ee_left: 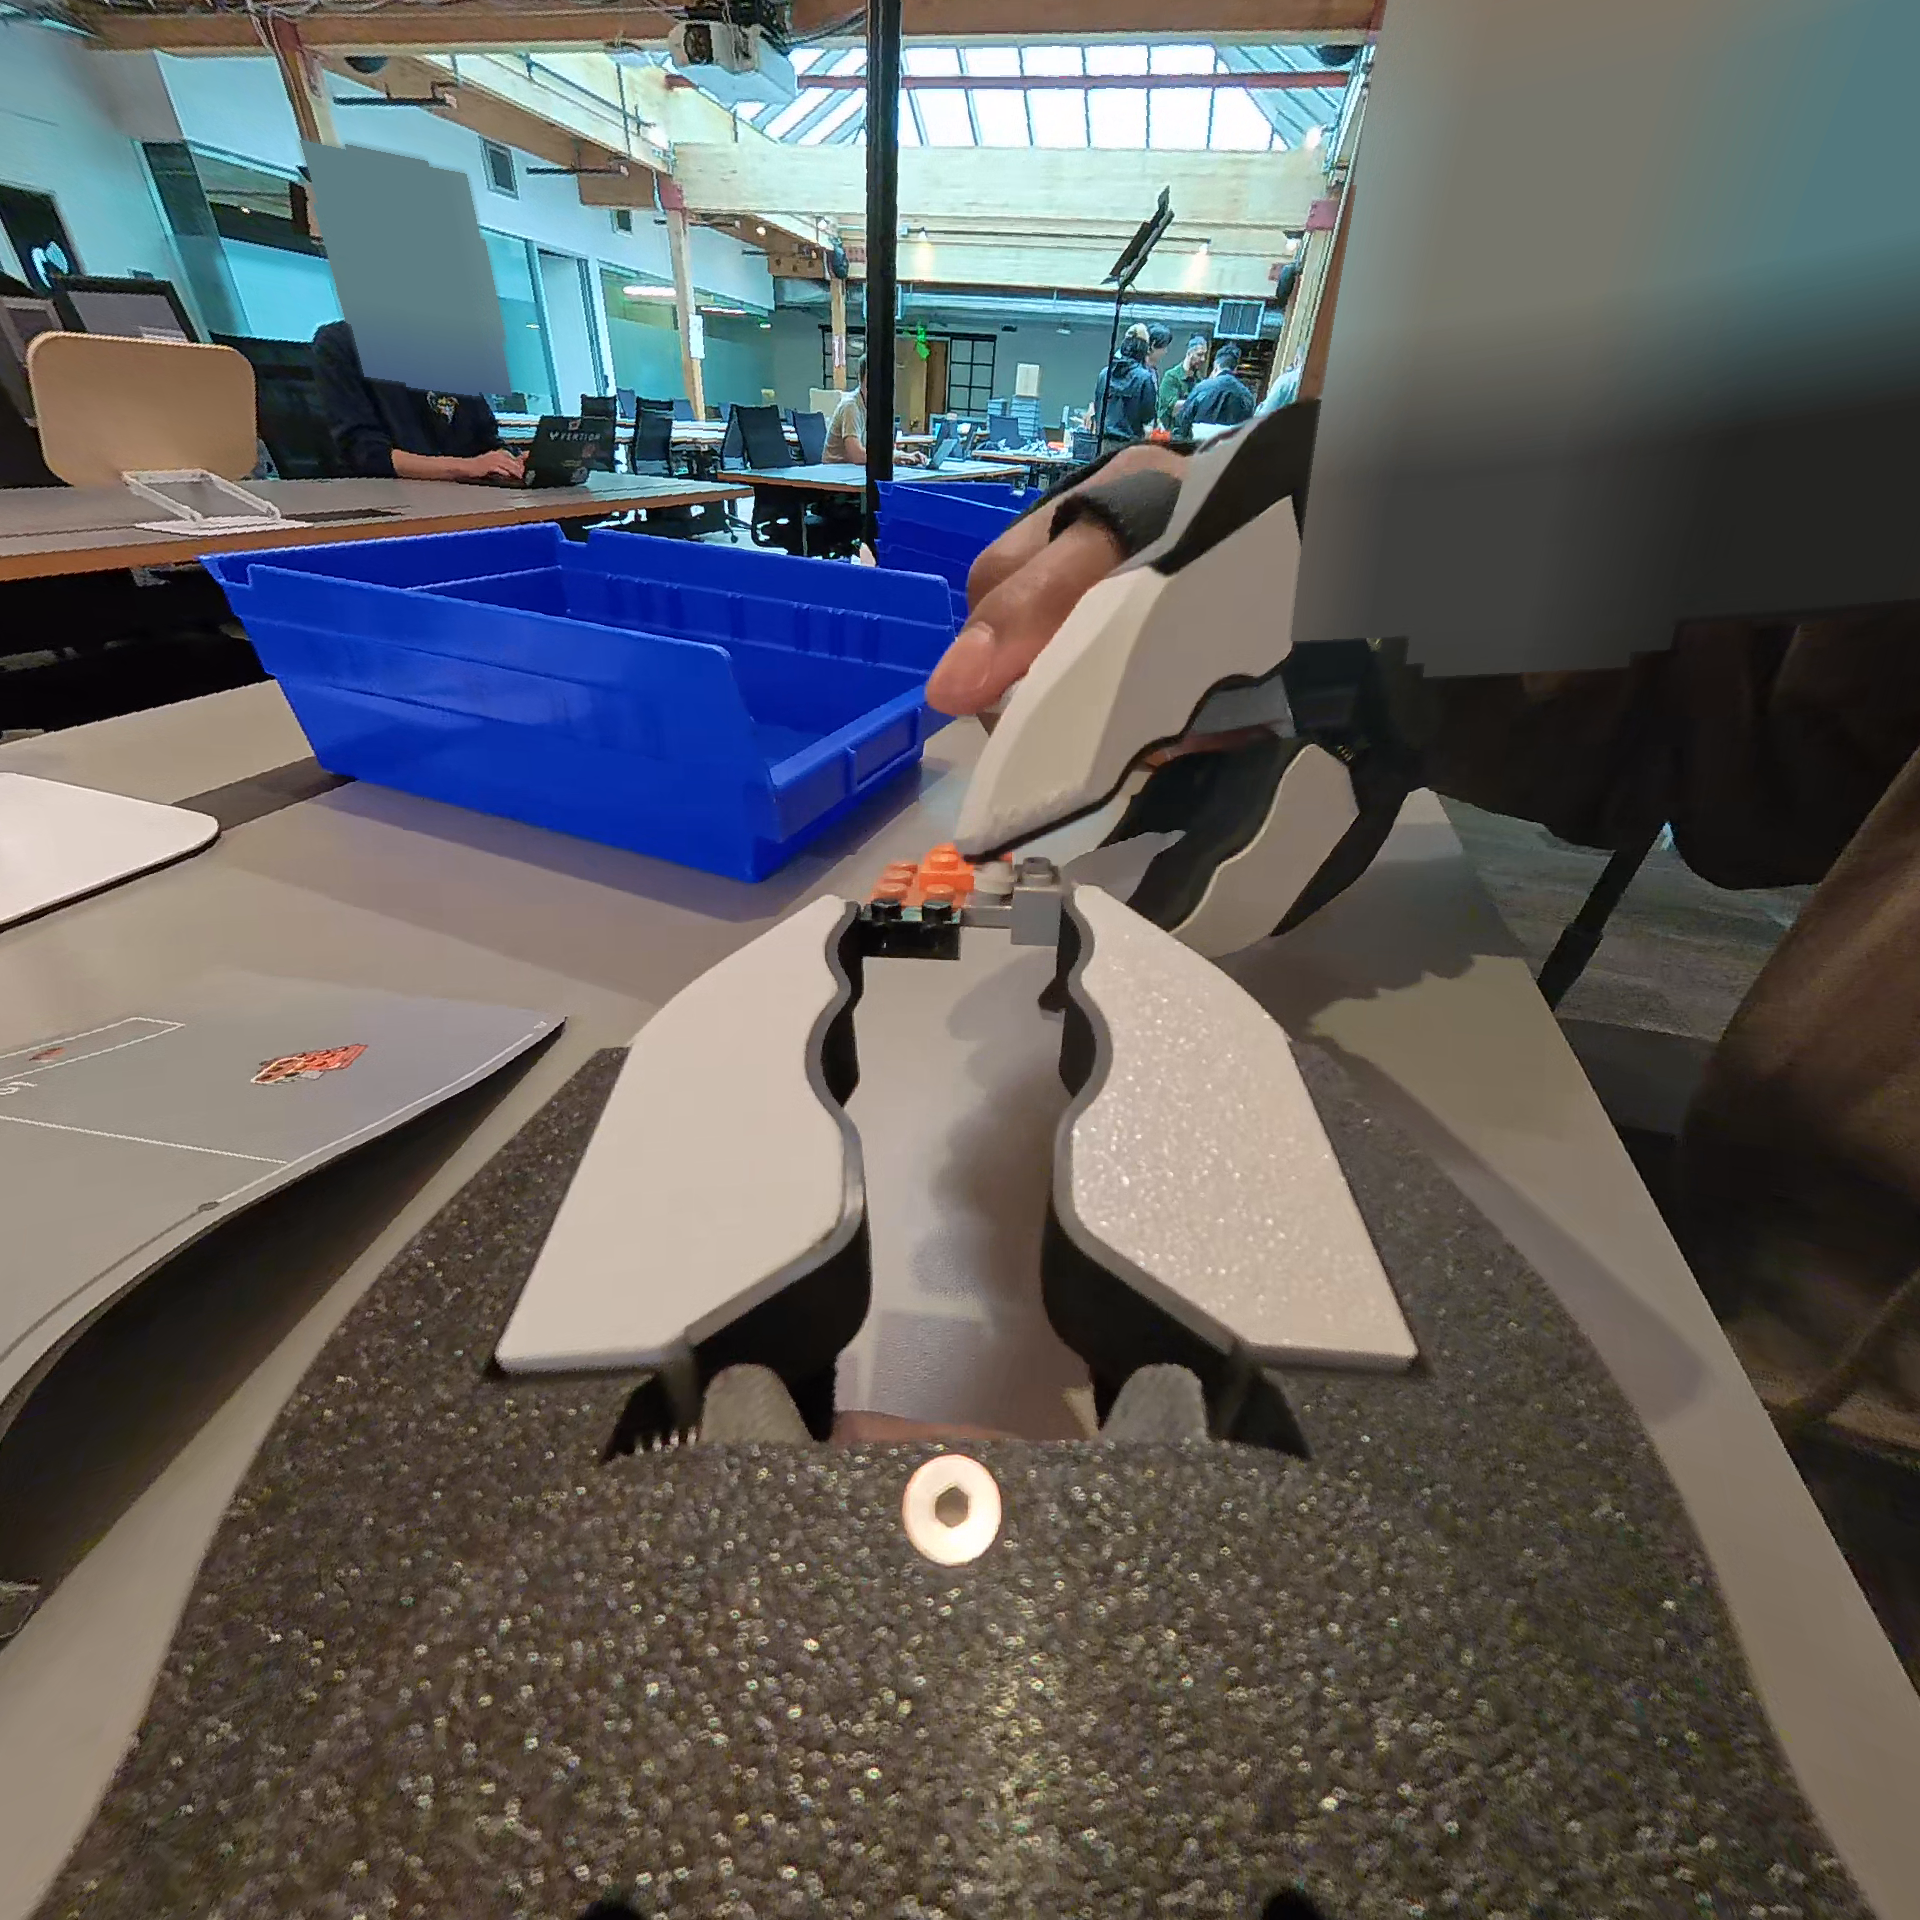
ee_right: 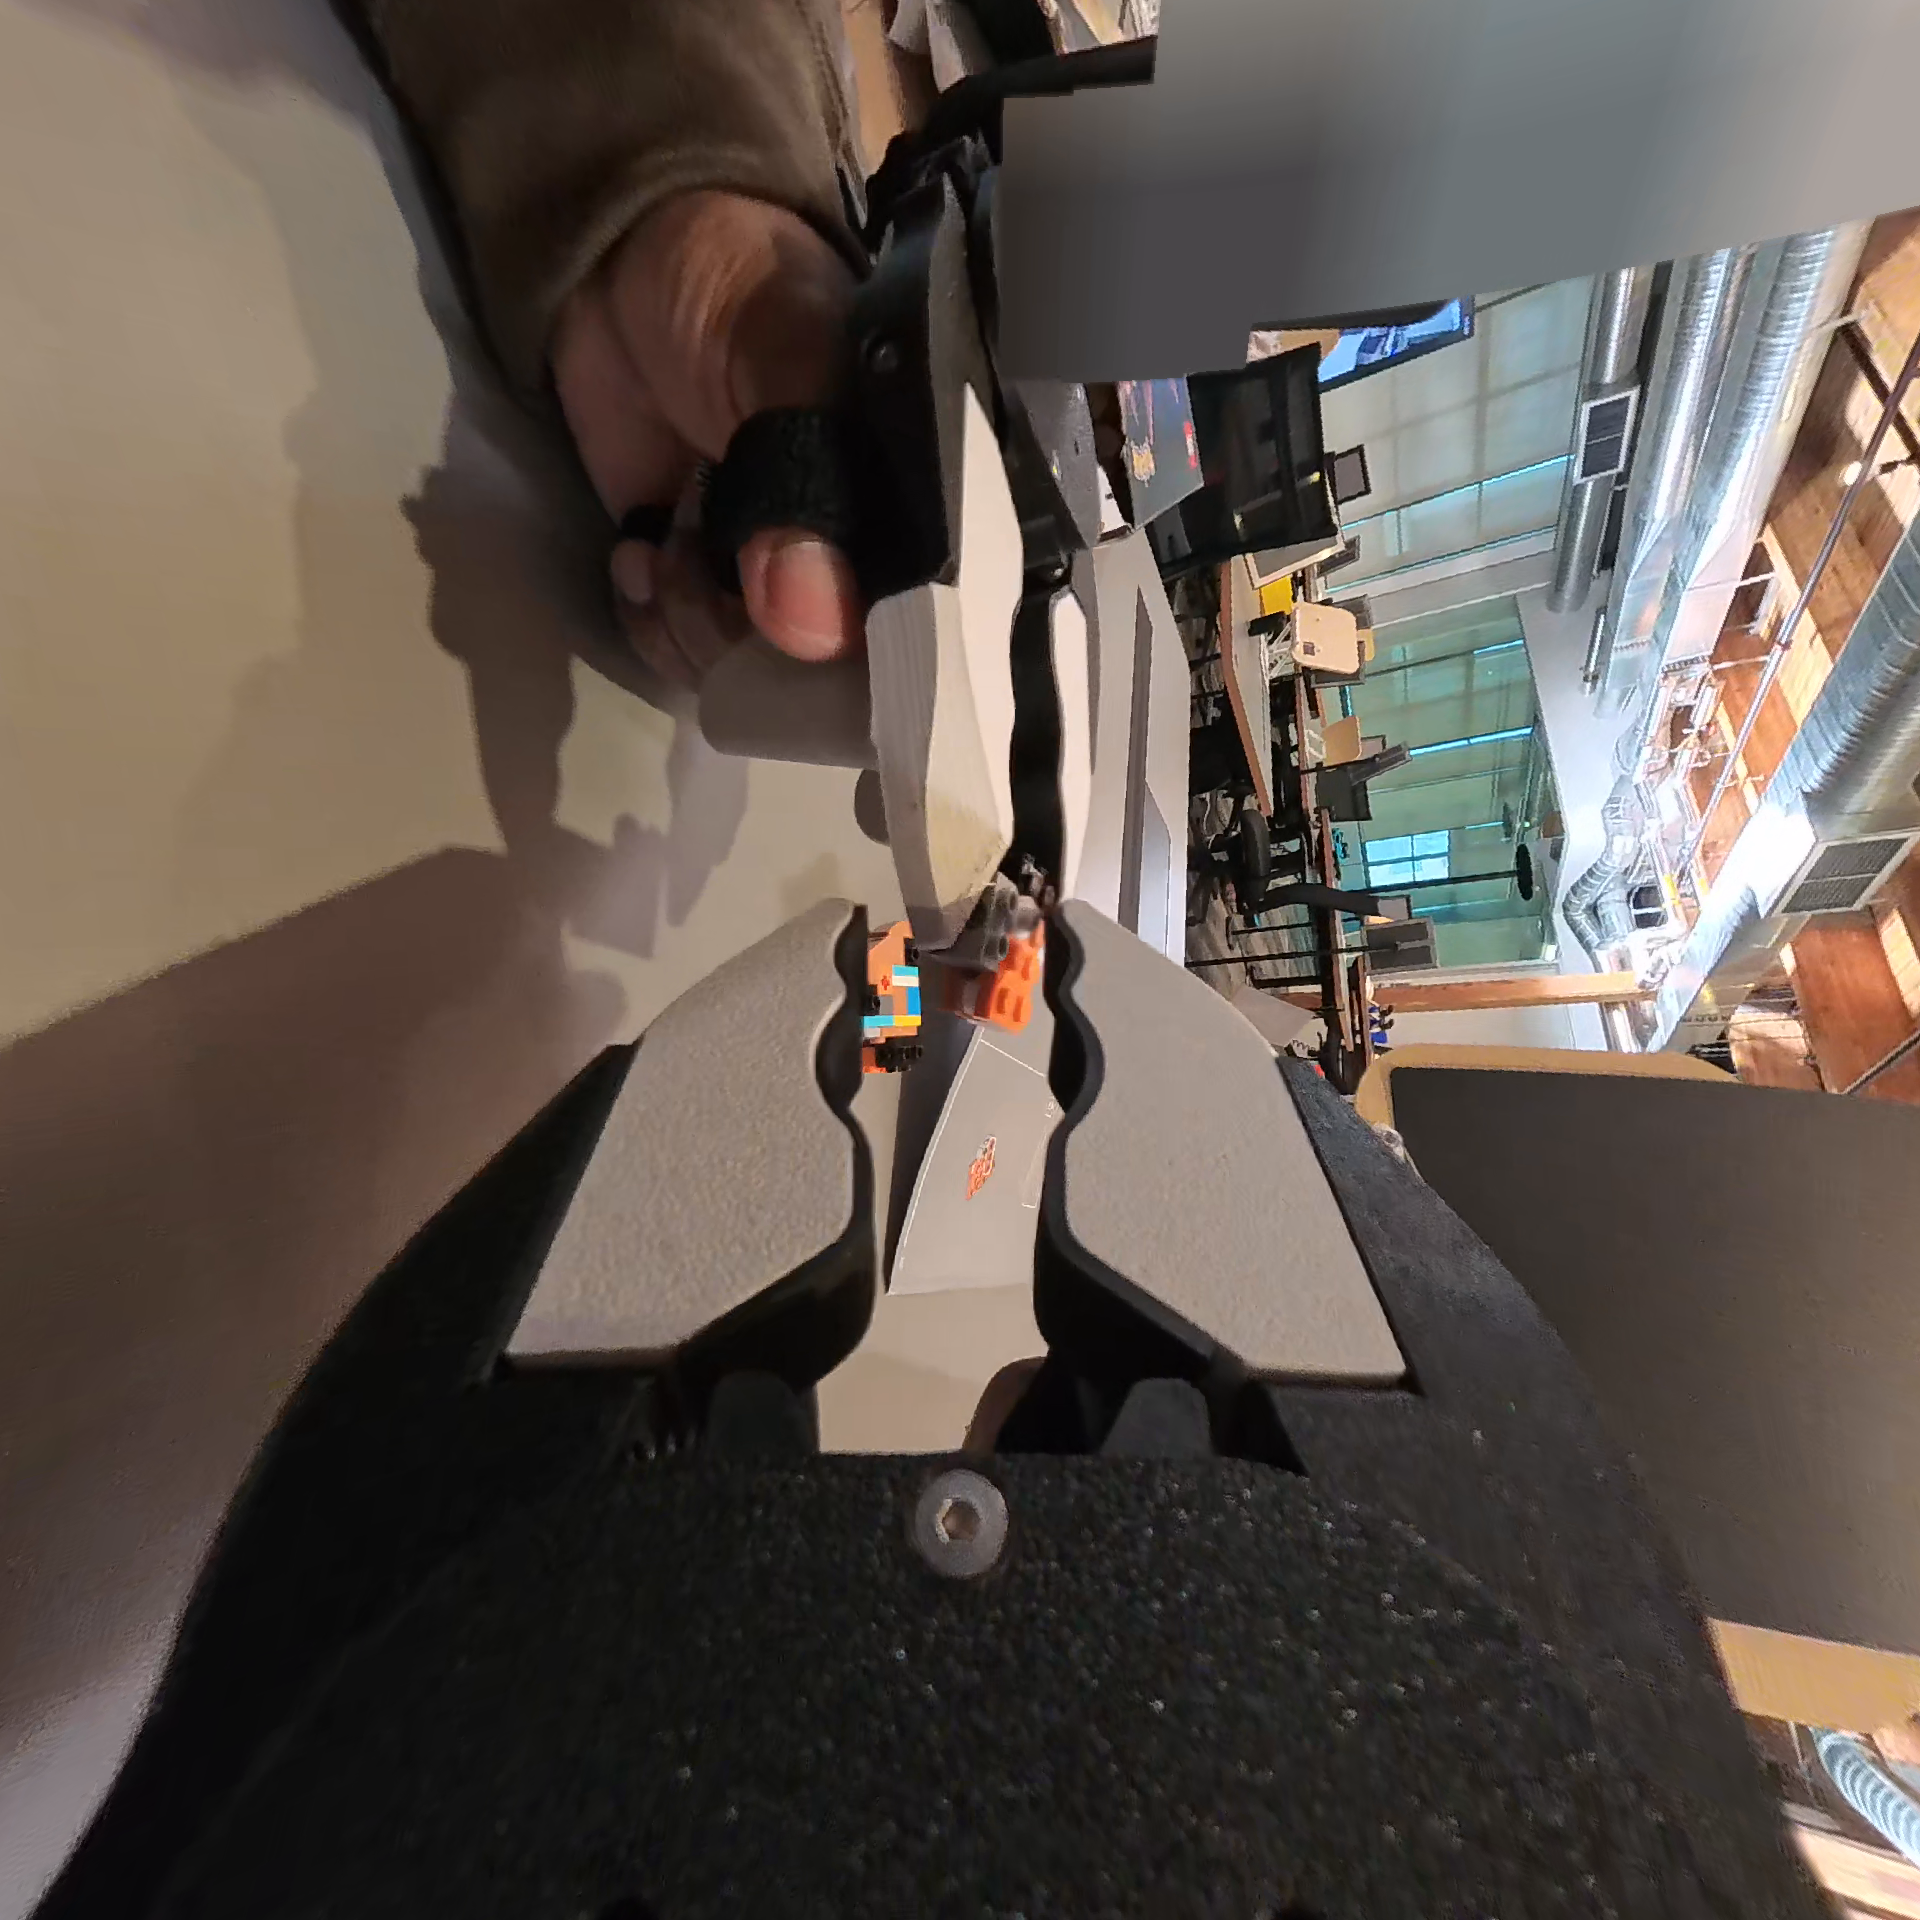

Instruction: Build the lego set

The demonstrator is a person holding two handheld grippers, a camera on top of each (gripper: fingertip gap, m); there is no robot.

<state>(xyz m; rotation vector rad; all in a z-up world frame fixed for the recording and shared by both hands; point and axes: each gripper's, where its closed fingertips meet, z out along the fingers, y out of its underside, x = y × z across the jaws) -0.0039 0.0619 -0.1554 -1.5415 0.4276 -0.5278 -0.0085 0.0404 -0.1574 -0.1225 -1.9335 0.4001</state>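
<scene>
A small lego build of orange, black and grey pieces is held just above the grey table. My left gripper is shut on it, one fingertip on the black piece and the other on the grey brick. My right gripper comes down from the upper right, and its tips close on the top of the same build. In the right wrist view the right gripper spans the build, whose orange part has blue and yellow stripes. The left gripper meets it from above.
A blue bin stands just behind the build, and another blue bin is farther back. An instruction sheet lies at the left and also shows in the right wrist view. A white flat object lies at the far left. The table's edge runs close on the right. Both grippers' tips are close together, under 4 cm apart.
</scene>
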